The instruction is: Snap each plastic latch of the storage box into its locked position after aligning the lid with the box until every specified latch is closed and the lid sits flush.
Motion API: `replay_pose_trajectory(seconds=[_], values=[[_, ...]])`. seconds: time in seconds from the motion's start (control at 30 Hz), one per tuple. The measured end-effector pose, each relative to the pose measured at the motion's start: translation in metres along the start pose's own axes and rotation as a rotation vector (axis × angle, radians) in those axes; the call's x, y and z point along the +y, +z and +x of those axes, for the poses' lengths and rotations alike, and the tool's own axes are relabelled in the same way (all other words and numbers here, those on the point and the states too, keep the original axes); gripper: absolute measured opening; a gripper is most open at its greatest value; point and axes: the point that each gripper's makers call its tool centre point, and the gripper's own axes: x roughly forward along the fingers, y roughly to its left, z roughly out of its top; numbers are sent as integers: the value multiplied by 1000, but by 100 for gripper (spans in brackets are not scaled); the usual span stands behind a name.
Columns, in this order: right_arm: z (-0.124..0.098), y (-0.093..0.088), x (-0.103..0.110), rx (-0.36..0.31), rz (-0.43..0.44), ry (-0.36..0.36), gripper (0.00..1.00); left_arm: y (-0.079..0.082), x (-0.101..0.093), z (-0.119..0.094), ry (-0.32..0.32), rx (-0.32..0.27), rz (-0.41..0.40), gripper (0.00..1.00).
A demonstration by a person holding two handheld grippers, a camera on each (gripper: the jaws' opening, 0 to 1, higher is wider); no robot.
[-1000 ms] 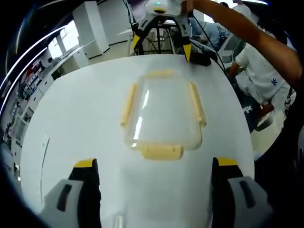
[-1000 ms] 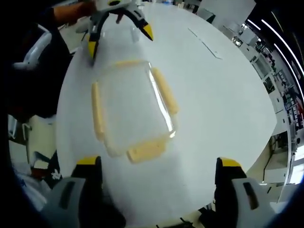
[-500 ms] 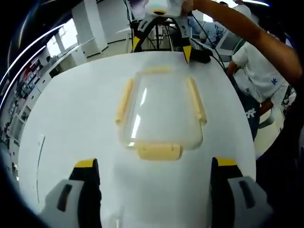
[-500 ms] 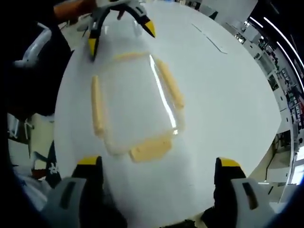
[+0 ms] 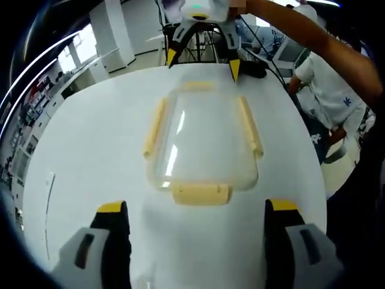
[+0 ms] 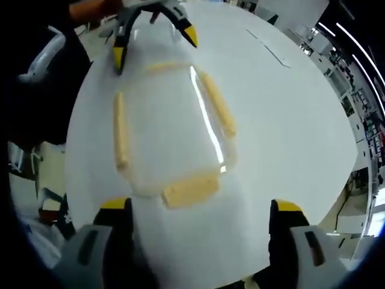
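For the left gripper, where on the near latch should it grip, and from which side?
Take the near latch across its short width, mid-length, coming straight in from the left gripper. It lies flared out as a long flat tab on the table, facing the open jaws.

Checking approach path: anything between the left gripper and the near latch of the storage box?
Nothing visible. The left gripper is open just short of the near latch on the storage box, with bare white table between. The right gripper hovers at the far end.
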Motion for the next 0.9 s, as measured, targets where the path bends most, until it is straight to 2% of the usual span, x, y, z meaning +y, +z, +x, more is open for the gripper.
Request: replay_pose_trajectory(seconds=[0.5, 0.6, 0.9], values=[[4, 0, -4, 1, -4, -2, 87, -2, 4, 2, -6, 2, -4, 85], [5, 1, -4, -2, -8, 2, 85, -2, 2, 5, -16, 5, 2, 78], [9, -2, -1, 11, -19, 24, 83, -4, 2, 7, -30, 12, 3, 74]])
